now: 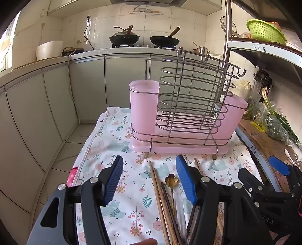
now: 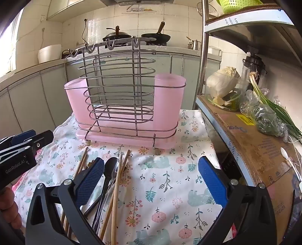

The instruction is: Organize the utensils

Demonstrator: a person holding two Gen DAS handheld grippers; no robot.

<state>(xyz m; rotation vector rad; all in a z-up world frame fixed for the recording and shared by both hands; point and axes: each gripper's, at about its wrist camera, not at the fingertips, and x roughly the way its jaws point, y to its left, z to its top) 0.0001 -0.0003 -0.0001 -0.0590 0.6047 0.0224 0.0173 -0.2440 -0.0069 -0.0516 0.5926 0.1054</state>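
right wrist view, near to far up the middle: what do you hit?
Right gripper, open → floral cloth → pink drip tray → wire rack → grey cabinets → woks on the stove → tiled wall.

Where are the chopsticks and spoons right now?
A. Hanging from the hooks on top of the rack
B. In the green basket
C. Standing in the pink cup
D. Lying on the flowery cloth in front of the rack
D: the chopsticks and the black spoon lie loose on the flowery cloth, in front of the wire rack, whose pink cup and hooks show nothing in them.
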